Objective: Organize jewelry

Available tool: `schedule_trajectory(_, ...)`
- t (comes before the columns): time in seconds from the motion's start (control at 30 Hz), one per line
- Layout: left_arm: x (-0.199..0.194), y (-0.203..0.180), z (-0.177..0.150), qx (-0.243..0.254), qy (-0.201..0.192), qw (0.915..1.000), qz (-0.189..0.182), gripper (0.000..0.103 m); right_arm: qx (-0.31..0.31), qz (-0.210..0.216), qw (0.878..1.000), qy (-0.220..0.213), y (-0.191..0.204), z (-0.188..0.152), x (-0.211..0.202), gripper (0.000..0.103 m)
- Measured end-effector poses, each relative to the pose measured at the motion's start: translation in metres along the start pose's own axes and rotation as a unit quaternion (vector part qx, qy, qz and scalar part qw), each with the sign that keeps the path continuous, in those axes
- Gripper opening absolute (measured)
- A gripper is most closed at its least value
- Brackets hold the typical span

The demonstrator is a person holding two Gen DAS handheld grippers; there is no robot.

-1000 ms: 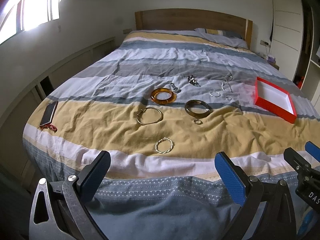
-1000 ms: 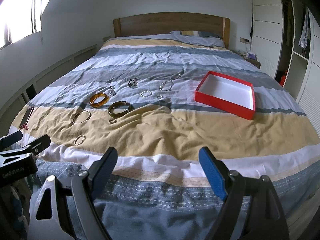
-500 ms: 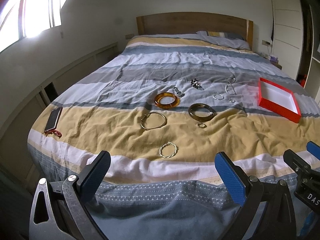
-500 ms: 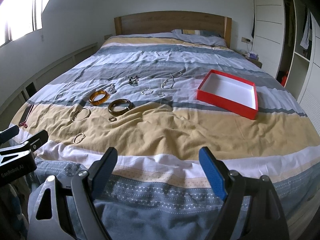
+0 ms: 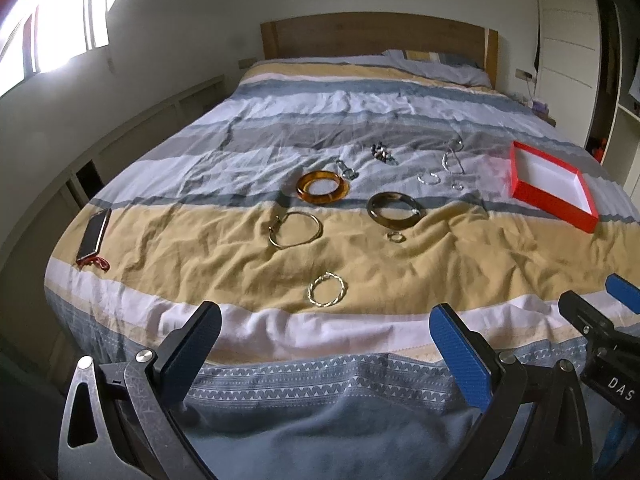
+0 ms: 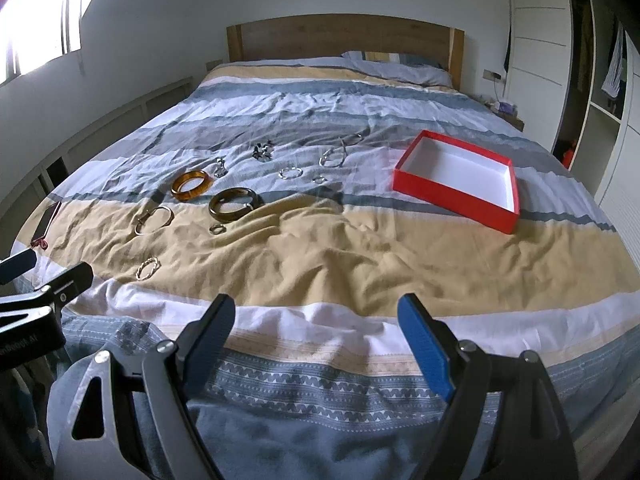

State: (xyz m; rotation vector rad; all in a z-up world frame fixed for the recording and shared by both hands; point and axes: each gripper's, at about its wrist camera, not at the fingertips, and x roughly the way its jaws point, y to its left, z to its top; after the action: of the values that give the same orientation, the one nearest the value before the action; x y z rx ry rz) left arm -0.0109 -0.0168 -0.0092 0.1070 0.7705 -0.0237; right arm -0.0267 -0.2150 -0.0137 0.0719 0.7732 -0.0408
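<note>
Both claws spread wide, empty: left claw (image 5: 324,344), right claw (image 6: 316,330). Ahead of them on the bed (image 6: 360,256): two chunky bangles (image 5: 322,187), one red box (image 6: 456,176) far right.

Glossy amber bangle (image 5: 322,187), rumpled cloth bedspread (image 5: 440,264)
</note>
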Motion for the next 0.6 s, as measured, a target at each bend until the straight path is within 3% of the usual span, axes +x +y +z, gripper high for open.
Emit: schedule_trajectory(0.6, 0.032, 0.016, -0.01, -0.01, 0.021, 0.9997, -0.004, 0.102, -0.011, 0.019, 1.0, 0.002, 0.014, 0.004, 0.015, 0.082)
